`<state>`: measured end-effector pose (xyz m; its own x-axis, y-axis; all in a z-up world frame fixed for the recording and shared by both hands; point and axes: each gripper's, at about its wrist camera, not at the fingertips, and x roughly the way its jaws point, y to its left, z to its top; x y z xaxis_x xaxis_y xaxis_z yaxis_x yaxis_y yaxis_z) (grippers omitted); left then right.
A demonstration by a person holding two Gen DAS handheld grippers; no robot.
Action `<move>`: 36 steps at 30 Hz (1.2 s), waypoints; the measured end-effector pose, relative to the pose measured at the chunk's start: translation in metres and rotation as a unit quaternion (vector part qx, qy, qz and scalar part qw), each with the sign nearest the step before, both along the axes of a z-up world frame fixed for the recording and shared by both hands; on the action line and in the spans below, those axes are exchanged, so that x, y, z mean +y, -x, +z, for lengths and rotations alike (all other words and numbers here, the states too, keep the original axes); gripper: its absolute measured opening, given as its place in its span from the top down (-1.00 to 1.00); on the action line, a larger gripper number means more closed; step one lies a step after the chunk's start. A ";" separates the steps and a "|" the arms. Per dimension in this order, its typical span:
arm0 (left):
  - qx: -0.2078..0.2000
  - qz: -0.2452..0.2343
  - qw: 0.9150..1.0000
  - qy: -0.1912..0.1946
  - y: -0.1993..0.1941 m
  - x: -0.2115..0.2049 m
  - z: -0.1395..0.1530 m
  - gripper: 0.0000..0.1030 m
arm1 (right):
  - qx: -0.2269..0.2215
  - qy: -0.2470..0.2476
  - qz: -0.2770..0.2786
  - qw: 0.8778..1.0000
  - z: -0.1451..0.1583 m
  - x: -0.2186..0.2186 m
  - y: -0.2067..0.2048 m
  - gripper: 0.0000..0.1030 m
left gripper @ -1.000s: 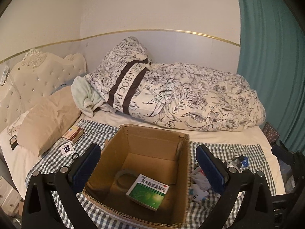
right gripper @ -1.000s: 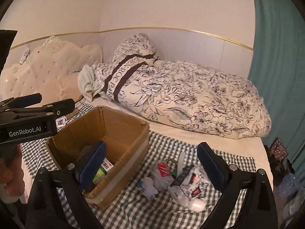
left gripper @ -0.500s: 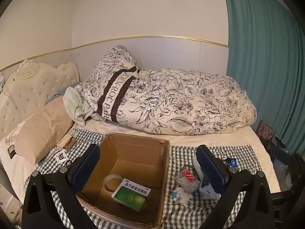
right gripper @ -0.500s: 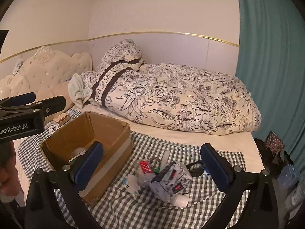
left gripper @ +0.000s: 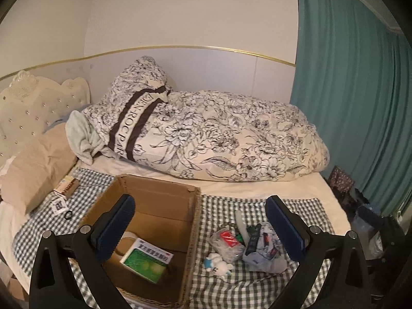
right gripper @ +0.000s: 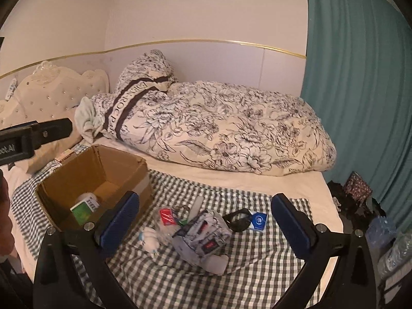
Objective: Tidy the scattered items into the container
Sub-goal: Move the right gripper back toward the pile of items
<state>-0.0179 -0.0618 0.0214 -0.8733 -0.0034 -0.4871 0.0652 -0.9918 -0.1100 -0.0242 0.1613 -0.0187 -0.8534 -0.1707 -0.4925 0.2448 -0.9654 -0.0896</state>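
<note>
Both grippers, left (left gripper: 199,228) and right (right gripper: 206,222), held wide, nothing gripped. Pouch (right gripper: 203,237) judged soft, light, crinkly; best pinched across middle, then carried to box (right gripper: 95,177).

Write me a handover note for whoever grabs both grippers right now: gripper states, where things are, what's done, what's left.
Left gripper: open, empty, over the cardboard box.
Right gripper: open, empty, aimed at the pile beside the box.
Done: green medicine box and a tape roll are in the box.
Left on the checked cloth, right of the box: white plush toy, red-labelled clear bag, printed pouch, black glasses, blue packet. Left of the box: small carton, QR tag, black ring.
</note>
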 end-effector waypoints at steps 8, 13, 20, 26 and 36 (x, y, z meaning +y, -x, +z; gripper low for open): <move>0.006 -0.020 1.000 -0.009 0.005 0.017 -0.009 -1.00 | -0.030 0.008 -0.012 0.999 -0.025 0.023 0.005 -0.99; -0.007 -0.042 0.999 -0.012 0.013 0.033 -0.023 -1.00 | -0.055 0.019 -0.007 0.998 -0.044 0.028 0.010 -0.99; -0.032 -0.071 0.997 -0.004 0.025 0.061 -0.048 -1.00 | -0.078 0.017 -0.012 0.997 -0.070 0.041 0.017 -0.99; -0.063 -0.074 0.995 0.001 0.040 0.077 -0.078 -1.00 | -0.104 0.049 -0.012 0.993 -0.089 0.054 0.025 -0.99; -0.118 -0.080 0.990 -0.010 0.061 0.086 -0.121 -0.84 | -0.135 0.029 0.020 0.990 -0.131 0.032 0.032 -0.98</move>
